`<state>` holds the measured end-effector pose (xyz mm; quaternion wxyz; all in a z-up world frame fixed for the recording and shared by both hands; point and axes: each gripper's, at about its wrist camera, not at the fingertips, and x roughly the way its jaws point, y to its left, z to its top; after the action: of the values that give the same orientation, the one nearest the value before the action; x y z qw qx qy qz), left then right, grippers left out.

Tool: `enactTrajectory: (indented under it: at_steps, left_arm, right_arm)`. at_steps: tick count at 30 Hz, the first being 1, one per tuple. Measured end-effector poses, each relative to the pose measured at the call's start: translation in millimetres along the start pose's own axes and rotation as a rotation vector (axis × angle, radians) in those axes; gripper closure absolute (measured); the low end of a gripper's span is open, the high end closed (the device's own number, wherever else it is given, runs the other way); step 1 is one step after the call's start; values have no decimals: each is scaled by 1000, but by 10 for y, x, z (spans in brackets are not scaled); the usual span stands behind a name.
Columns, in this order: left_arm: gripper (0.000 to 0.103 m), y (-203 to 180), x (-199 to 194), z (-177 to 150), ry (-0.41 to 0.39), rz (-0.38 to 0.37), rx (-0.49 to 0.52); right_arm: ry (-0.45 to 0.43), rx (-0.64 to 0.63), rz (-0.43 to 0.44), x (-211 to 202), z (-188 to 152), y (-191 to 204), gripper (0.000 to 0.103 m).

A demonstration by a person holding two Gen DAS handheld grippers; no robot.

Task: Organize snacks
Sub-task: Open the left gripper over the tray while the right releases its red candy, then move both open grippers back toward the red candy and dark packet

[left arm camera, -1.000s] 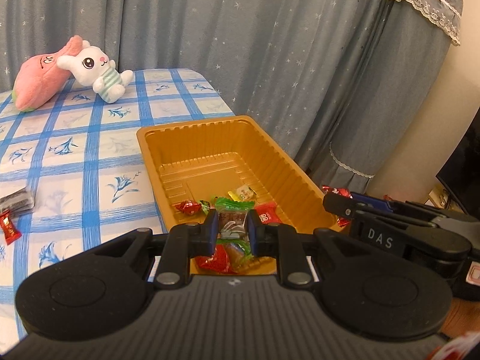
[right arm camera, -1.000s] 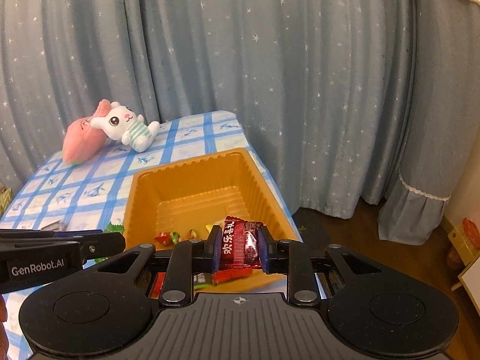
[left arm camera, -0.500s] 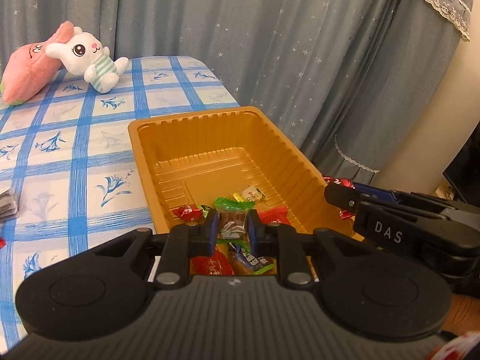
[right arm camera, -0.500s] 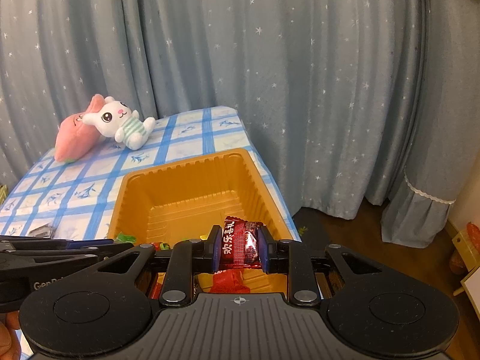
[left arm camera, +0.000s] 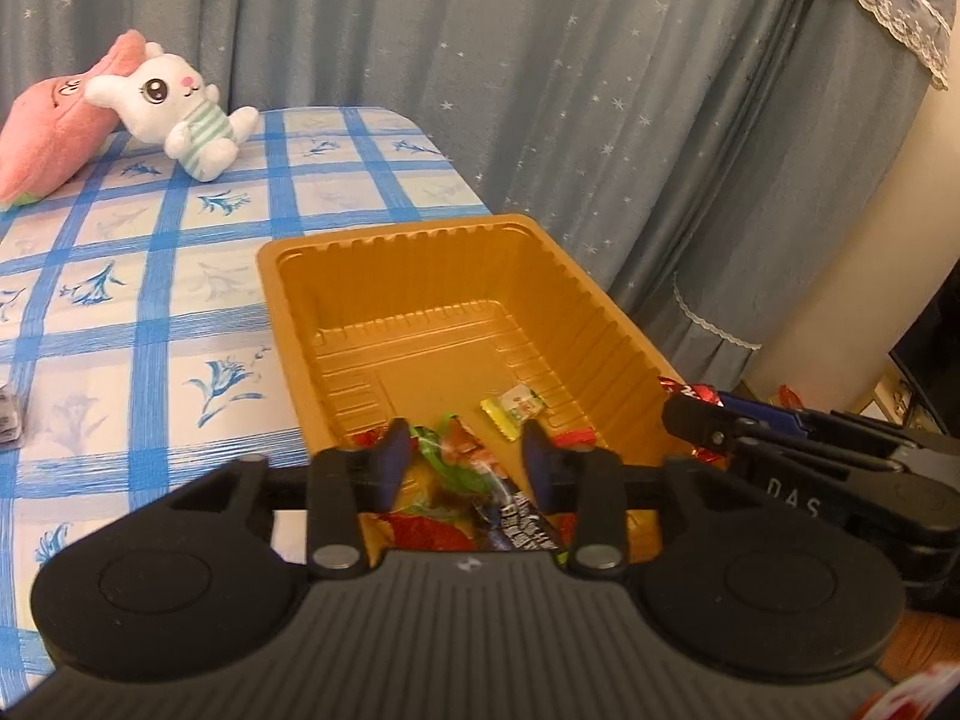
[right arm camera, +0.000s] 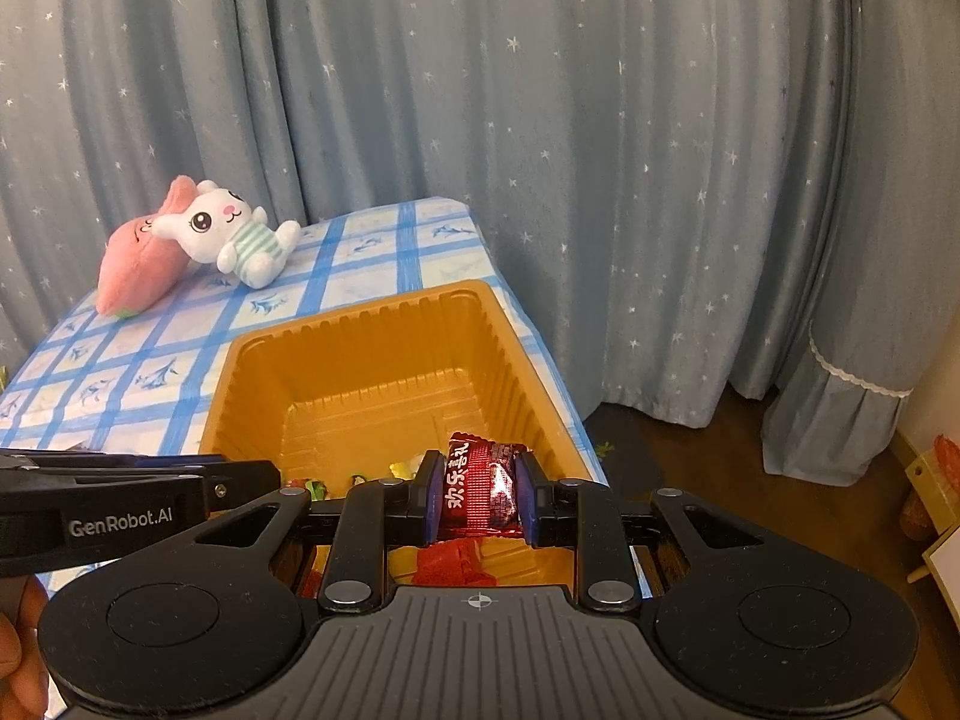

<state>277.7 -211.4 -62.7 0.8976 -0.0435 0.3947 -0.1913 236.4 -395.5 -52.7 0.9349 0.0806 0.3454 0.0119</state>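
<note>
An orange plastic tray (left arm camera: pixel 594 324) (right arm camera: pixel 252 384) sits near the table's right edge, with several wrapped candies (left arm camera: pixel 516 405) at its near end. My left gripper (left arm camera: pixel 467 462) is open above the tray's near end, with a dark-wrapped snack (left arm camera: pixel 522 519) lying loose below it among red and green wrappers. My right gripper (right arm camera: pixel 477 495) is shut on a red candy packet (right arm camera: pixel 480 489) and holds it over the tray's near right corner. The right gripper also shows at the right of the left wrist view (left arm camera: pixel 780 450).
A white plush rabbit (left arm camera: pixel 180 114) (right arm camera: pixel 234 234) leans on a pink plush (left arm camera: pixel 48 138) at the table's far left. The blue-checked tablecloth (left arm camera: pixel 150 300) ends just right of the tray, with grey curtains (right arm camera: pixel 540 150) behind and the floor (right arm camera: pixel 720 450) beyond.
My left gripper opened and let go of the dark-wrapped snack, which dropped into the tray. Both grippers moved forward over the tray. The right gripper still holds the red packet.
</note>
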Motion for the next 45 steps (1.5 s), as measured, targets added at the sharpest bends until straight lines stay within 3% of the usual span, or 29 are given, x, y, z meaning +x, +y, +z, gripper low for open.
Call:
enactTrajectory:
  at_steps: [14, 19, 21, 22, 31, 45]
  left_arm:
    - [65, 364, -379, -287, -26, 67, -68]
    - [62, 448, -484, -325, -31, 93, -74]
    - [60, 468, -535, -346, -33, 106, -68]
    - [59, 475, -565, -358, -36, 112, -65]
    - [49, 559, -901, -541, -44, 139, -64]
    - [36, 821, -1696, -855, -86, 202, -87]
  right_arm:
    - [3, 8, 52, 3, 6, 117, 77]
    - [-3, 25, 126, 46, 60, 163, 75]
    - [-4, 42, 121, 36, 63, 163, 39]
    - [-7, 55, 120, 19, 60, 156, 36]
    - [20, 118, 96, -380, -123, 192, 36]
    - [44, 81, 156, -1021, -526, 795, 36]
